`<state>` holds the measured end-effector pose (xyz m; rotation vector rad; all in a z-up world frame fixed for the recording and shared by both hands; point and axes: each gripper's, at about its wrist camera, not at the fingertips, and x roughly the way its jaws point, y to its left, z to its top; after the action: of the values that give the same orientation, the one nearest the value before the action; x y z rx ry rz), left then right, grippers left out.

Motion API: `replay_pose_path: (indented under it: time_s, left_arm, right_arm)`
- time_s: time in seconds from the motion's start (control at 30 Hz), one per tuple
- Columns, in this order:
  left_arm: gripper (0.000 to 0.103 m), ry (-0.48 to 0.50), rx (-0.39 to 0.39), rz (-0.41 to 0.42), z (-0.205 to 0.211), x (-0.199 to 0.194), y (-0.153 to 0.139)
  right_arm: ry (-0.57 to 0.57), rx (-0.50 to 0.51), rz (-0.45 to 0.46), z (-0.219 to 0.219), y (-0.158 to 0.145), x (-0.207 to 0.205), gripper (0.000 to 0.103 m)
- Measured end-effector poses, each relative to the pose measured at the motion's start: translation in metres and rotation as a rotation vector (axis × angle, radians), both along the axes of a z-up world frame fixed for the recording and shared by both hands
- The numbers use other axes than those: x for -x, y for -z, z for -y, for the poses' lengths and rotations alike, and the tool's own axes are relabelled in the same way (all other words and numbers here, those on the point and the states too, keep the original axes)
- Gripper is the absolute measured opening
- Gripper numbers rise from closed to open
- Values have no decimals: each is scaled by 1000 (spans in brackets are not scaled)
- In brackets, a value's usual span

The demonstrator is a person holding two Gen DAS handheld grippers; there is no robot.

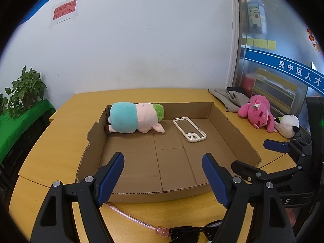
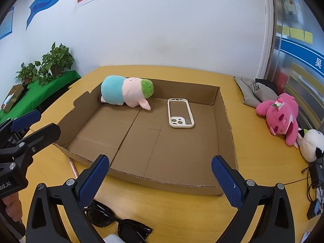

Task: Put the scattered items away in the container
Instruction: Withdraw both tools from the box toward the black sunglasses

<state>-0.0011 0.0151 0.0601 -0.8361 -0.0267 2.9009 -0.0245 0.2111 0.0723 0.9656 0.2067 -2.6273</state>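
A shallow brown corrugated-cardboard tray [image 1: 228, 125] with low walls is seen lying on the yellow wooden desk [image 1: 60, 133], close to the white wall. Inside the tray, in its far left corner, a plush pig with a turquoise body, pink head and green fuzzy cap [image 1: 135, 120] is laid on its side, and just to the right of it a cream-white phone case with camera cut-outs [image 1: 189, 129] is laid flat on the tray floor, apart from the pig. Outside the tray, on the desk to the right, a bright pink plush bear [image 2: 281, 116] is seen lying, with a white and black plush panda [image 2: 310, 144] touching its lower end and a crumpled grey cloth [image 2: 253, 91] beyond it. On the near strip of desk in front of the tray's front wall, a pair of black sunglasses [image 2: 119, 225] and a slim transparent pink pen with a pink bear-shaped cap [image 1: 137, 218] are left lying. The left gripper [image 1: 163, 179] is held above this near edge with its blue-padded jaws spread wide and nothing between them; the right gripper [image 2: 160, 181] is held beside it, its jaws likewise released and empty. Potted green plants [image 2: 54, 63] are seen on a green-covered surface at the left.
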Motion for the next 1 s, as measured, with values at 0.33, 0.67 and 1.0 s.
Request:
replay_pose_path:
  time_s: [0.33, 0.67, 1.0]
  left_arm:
    - [79, -21, -53, -8, 19, 2, 7]
    - [79, -20, -74, 18, 24, 4, 15]
    - [79, -3, -70, 44, 21, 0, 23]
  right_arm:
    - [-16, -32, 5, 14, 2, 9, 103]
    - [-29, -75, 13, 22, 7, 4, 103]
    - [-42, -68, 22, 19, 10, 1, 103]
